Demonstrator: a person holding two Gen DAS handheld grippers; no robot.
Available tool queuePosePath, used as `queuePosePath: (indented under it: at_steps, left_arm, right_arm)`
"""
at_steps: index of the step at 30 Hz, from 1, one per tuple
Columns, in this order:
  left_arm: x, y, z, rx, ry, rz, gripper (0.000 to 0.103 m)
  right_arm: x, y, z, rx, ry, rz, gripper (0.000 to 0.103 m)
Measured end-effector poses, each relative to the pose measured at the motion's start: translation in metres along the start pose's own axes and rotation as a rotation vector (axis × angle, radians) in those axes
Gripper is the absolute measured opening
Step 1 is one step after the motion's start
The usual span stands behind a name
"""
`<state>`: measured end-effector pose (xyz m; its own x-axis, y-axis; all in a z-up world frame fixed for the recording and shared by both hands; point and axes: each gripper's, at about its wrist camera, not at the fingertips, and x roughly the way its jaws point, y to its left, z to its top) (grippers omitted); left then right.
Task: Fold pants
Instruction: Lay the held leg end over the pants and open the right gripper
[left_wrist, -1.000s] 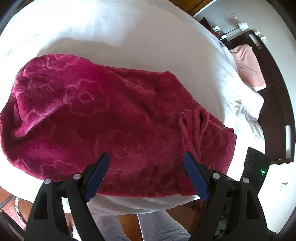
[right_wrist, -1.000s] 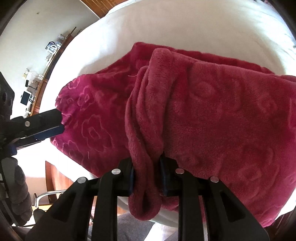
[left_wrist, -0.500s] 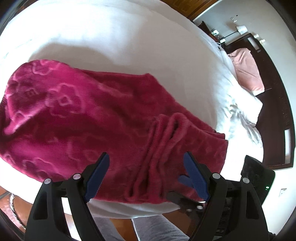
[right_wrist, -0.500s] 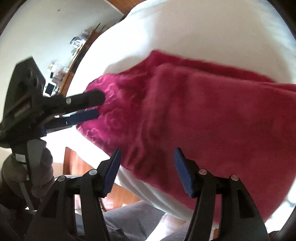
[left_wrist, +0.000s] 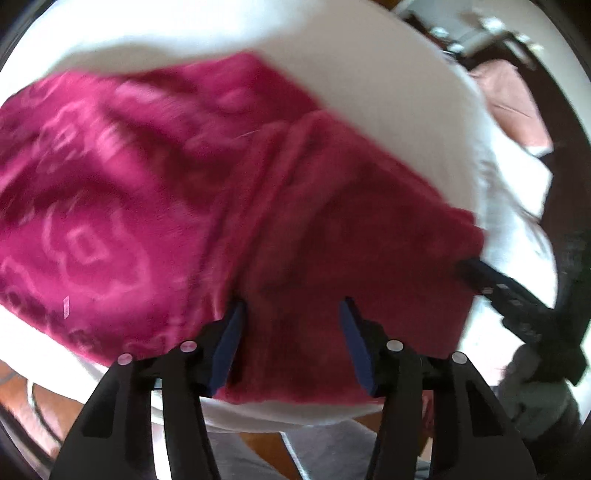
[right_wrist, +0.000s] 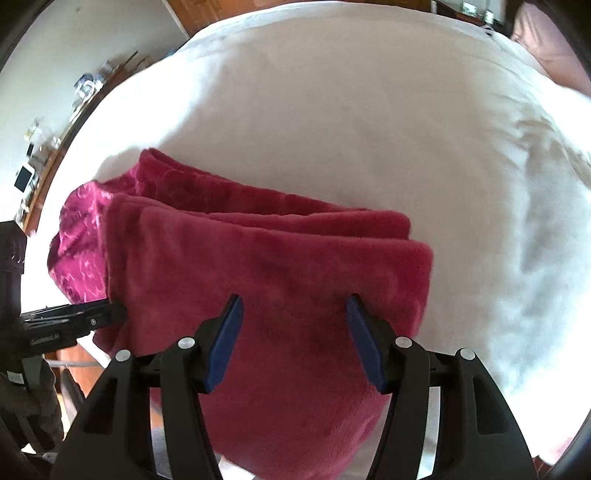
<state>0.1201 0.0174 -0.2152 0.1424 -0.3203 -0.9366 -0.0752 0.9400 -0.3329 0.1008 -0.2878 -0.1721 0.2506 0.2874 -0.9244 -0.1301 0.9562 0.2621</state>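
The magenta fleece pants (right_wrist: 258, 266) lie folded in layers on the white bed (right_wrist: 369, 129), near its front edge. The right gripper (right_wrist: 293, 332) hovers just above them, jaws apart, gripping nothing. The left gripper (left_wrist: 291, 336), jaws just narrowing, straddles the fabric without pinching it.

A bedroom: a white bed (right_wrist: 351, 122) fills the view, a pink pillow (left_wrist: 513, 99) lies far right, and a cluttered wooden shelf (right_wrist: 55, 136) runs far left.
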Motion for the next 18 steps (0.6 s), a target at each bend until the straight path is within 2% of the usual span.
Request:
queuePosePath:
  at_steps: [3,4,7,11,15,18]
  left_arm:
    - [0.008,0.026,-0.005,-0.071,-0.003,0.017,0.034]
    - [0.008,0.029,-0.005,-0.08,-0.003,0.015,0.032]
    - [0.015,0.039,-0.007,-0.114,-0.014,-0.002,0.031]
    - [0.021,0.04,-0.003,-0.121,-0.01,0.02,0.031]
    - [0.015,0.031,0.001,-0.112,-0.011,0.009,0.033]
    - [0.006,0.027,-0.005,-0.099,-0.017,-0.019,0.04]
  right_arm:
    - [0.018,0.005,0.005,-0.035,0.032,0.005,0.06]
    - [0.021,-0.001,0.004,-0.038,0.043,0.005,0.06]
    - [0.042,0.0,0.007,-0.061,0.077,-0.001,0.061]
    - [0.055,0.008,0.012,-0.093,0.096,-0.031,0.061]
    - [0.041,0.015,0.012,-0.101,0.077,-0.048,0.061]
    - [0.023,0.03,0.011,-0.11,0.036,-0.052,0.061]
